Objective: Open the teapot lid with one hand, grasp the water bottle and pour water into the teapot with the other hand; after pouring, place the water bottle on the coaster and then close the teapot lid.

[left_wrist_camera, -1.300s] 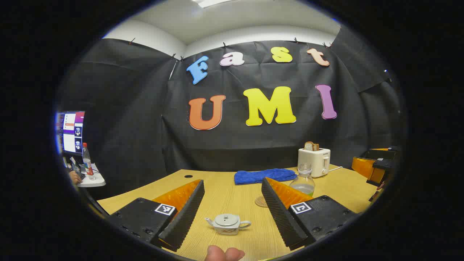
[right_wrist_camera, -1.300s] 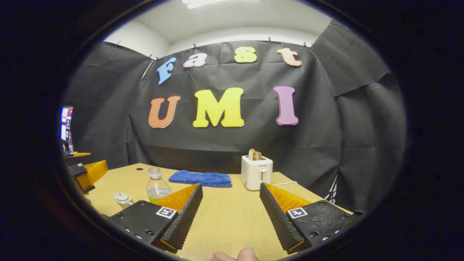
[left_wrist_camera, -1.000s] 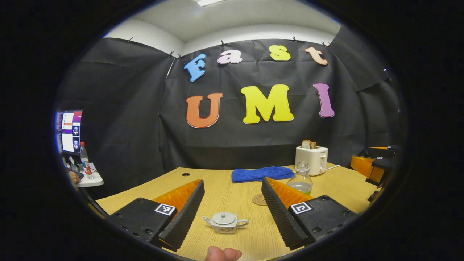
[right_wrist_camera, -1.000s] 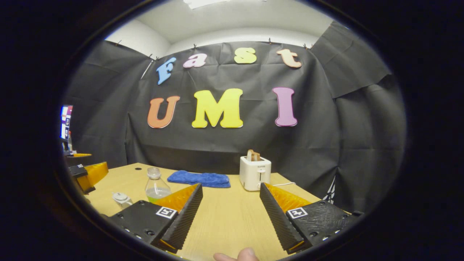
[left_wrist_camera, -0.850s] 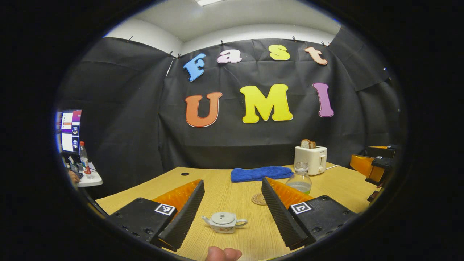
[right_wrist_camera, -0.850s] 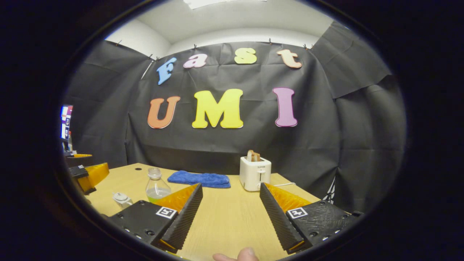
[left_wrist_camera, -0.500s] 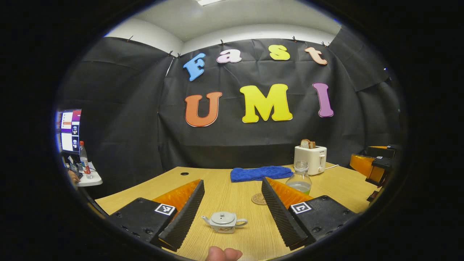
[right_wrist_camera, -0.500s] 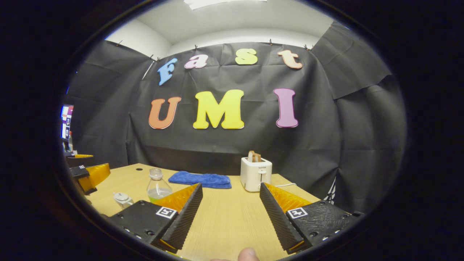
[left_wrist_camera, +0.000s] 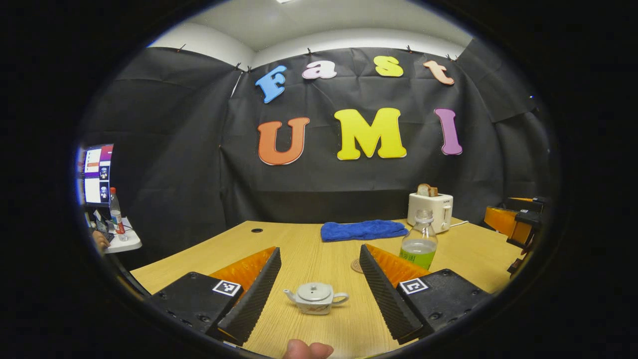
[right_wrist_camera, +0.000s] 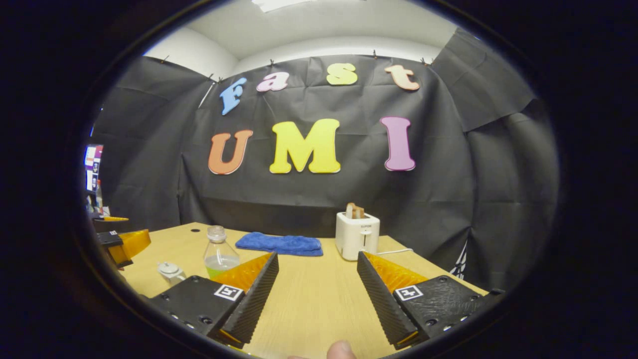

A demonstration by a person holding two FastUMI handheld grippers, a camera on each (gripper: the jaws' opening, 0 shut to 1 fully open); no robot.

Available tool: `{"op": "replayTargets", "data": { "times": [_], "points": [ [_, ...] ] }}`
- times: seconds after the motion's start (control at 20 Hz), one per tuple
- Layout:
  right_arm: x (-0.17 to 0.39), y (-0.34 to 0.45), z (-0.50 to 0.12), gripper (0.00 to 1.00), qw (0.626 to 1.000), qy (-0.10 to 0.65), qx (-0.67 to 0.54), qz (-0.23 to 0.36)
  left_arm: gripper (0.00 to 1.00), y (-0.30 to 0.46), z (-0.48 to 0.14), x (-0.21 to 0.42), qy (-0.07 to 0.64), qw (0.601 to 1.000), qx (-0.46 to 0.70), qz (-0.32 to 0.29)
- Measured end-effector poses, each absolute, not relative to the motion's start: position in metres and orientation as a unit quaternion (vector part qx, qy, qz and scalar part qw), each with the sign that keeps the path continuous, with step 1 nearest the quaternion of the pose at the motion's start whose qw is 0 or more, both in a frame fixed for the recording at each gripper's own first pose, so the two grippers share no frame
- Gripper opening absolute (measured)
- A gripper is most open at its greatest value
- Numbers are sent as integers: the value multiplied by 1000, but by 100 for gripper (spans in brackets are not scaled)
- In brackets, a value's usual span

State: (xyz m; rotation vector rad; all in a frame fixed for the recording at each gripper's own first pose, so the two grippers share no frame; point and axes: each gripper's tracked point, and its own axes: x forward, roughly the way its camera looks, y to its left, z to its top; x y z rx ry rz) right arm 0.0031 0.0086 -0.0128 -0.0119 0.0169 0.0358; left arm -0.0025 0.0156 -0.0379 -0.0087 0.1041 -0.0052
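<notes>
In the left gripper view the left gripper hovers low over the table with its fingers spread wide and nothing between them. The teapot sits on the wood in the gap between them, lid on, spout to the left and handle to the right. It looks small, hard and glazed, so likely light, brittle and slippery. The knob on top of the lid looks like the one place to pinch, and the hold should be gentle and straight up, or the pot may tip or skid.

Just beyond, the round coaster lies flat, partly behind the gripper's finger. Beside it stands the water bottle, upright, uncapped, clear plastic and about a third full of pale liquid. It should be light, with thin walls that give under a squeeze; the straight lower body seems the safest hold, since the open neck will spill if it leans.

In the right gripper view the right gripper also has its fingers spread and empty, above bare table, with the bottle and teapot off to its left.

The tabletop is smooth pale wood, flat and dry. Farther back lie a folded blue towel and a white toaster with bread in it, then the black cloth wall. A screen glows beyond the table's left edge.
</notes>
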Motion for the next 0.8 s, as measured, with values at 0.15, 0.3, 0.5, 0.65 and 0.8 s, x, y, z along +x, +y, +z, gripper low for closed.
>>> {"op": "replayTargets", "data": {
  "times": [0.15,0.3,0.5,0.65,0.8],
  "points": [
    [5,6,-26,94,999,22,-22,16,99,18,-62,1,78,997,-3,-3],
    [6,4,-40,95,999,39,-21,17,99,16,-84,16,108,994,-10,-12],
    [9,-7,-48,95,998,56,-20,4,95,9,-95,35,129,991,-17,-26],
    [11,-17,-49,94,998,58,-15,-7,82,8,-107,44,147,989,-11,-27],
    [13,-20,-53,94,998,65,-15,-9,64,4,-113,50,160,987,-8,-28]
  ]
}}
